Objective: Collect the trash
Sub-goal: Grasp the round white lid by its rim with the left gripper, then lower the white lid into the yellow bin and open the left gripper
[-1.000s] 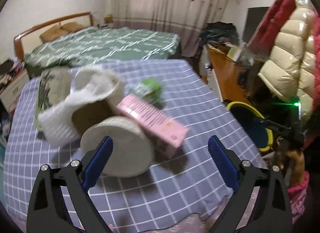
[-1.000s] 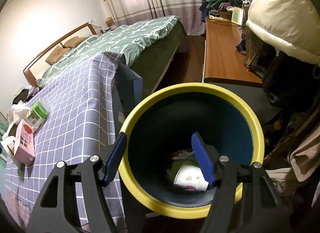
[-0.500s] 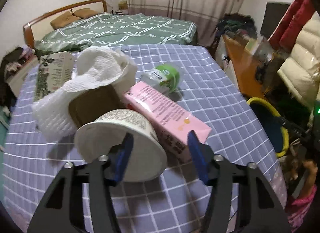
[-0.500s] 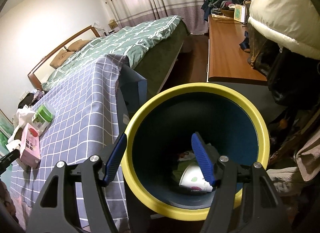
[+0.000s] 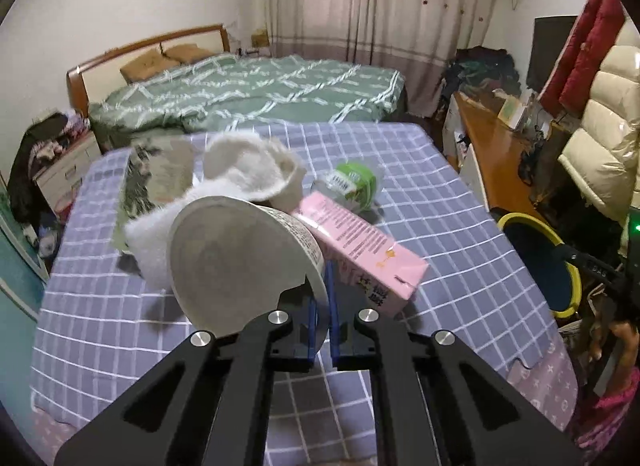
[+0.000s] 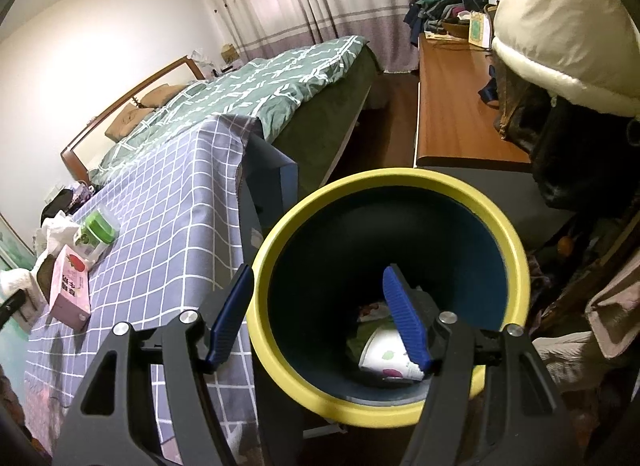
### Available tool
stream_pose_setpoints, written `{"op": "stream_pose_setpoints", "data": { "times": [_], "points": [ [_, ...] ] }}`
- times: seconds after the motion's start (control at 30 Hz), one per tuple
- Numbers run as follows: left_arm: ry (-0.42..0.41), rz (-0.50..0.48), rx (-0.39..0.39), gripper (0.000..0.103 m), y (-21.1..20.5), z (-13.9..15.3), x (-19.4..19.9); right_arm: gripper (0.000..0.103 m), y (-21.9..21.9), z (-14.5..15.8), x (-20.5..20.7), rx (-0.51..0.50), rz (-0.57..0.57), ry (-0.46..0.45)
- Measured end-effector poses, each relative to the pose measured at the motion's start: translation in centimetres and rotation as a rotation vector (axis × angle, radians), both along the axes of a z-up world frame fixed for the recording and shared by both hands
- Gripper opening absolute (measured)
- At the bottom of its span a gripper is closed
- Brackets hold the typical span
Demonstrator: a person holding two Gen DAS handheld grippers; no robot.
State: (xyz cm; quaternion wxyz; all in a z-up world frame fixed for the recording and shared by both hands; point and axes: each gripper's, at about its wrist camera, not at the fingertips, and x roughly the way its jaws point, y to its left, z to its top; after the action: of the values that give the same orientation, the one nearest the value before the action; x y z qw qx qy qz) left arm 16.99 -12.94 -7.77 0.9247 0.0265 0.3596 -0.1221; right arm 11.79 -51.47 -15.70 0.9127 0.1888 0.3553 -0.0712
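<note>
A white paper bowl (image 5: pixel 236 258) is tipped up with its bottom toward the left wrist camera, and my left gripper (image 5: pixel 325 289) is shut on its rim. Behind the bowl, on the checked tablecloth (image 5: pixel 420 193), lie a pink carton (image 5: pixel 360 250), a green-lidded jar (image 5: pixel 352 181), crumpled white paper towel (image 5: pixel 248 169) and a patterned packet (image 5: pixel 156 169). My right gripper (image 6: pixel 318 272) stands open astride the near wall of the yellow-rimmed bin (image 6: pixel 400 177), one finger outside and one inside. A white printed cup (image 6: pixel 388 354) lies in the bin.
The bin (image 5: pixel 516 221) stands off the table's right edge. A green bed (image 5: pixel 248 97) lies beyond the table and a wooden desk (image 6: pixel 452 105) with hanging coats (image 6: pixel 560 25) is at the right. A hand in a pink sleeve (image 5: pixel 616 346) holds the right gripper.
The left jaws went from wide open to shut on the bowl's rim, and the bowl tipped up off the cloth. The right gripper and the bin kept still.
</note>
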Motion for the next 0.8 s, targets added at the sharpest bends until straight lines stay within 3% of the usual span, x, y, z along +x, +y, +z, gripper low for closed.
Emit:
{"op": "stream_pose_setpoints", "data": {
  "times": [0.17, 0.4, 0.6, 0.8],
  "points": [
    [-0.044, -0.123, -0.008, 0.005, -2.5, 3.2, -1.4, 0.064, -0.9, 1.1, -2.1, -0.041, -0.048, -0.019],
    [-0.041, -0.426, -0.005, 0.005, -13.6, 4.8, -0.5, 0.064, -3.0, 2.7, -6.0, -0.112, -0.143, -0.039],
    [0.069, -0.663, -0.025, 0.005, -25.4, 2.9, 1.4, 0.064, -3.7, 3.2, -9.0, -0.171, -0.179, -0.020],
    [0.147, -0.769, 0.024, 0.006, -33.7, -1.1, 2.4, 0.064, -4.8, 2.7, -11.0, -0.165, -0.205, 0.009]
  ]
}}
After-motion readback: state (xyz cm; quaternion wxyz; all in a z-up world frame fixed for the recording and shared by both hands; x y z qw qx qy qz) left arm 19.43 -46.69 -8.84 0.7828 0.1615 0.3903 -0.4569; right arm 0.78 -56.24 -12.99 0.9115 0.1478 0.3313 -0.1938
